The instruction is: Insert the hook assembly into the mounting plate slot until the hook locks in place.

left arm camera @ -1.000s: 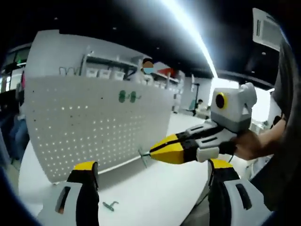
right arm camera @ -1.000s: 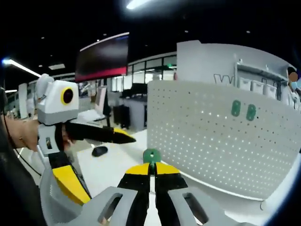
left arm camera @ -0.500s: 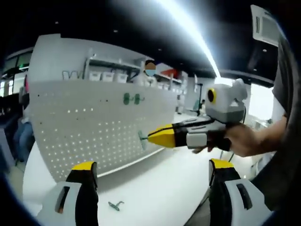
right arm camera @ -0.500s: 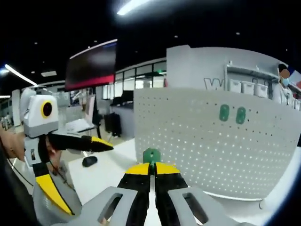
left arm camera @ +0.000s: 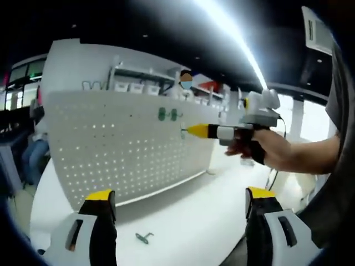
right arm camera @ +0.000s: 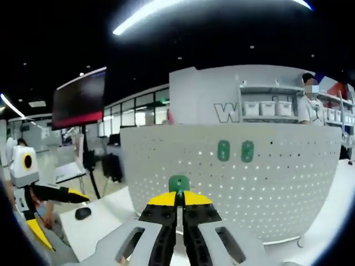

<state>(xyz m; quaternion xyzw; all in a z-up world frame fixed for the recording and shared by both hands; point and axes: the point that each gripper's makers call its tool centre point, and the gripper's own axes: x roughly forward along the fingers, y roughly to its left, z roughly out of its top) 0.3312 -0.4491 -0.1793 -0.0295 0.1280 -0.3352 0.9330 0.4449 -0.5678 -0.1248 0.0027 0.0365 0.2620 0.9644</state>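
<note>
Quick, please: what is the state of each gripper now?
Left gripper: open, holding nothing.
Right gripper: closed on a green hook, near the white pegboard.

I see the perforated mounting plate (left arm camera: 125, 147) standing upright on the table (left arm camera: 188, 221), with two hooks (left arm camera: 168, 114) already seated side by side near its upper edge. A spare hook (left arm camera: 144, 238) lies flat on the table before the plate, between my left gripper's (left arm camera: 180, 213) jaws. My right gripper (left arm camera: 188, 131) is level with the plate's upper right area, its hook assembly (right arm camera: 178, 183) ahead of the jaws, facing the plate. Shelving (right arm camera: 277, 105) stands behind.
</note>
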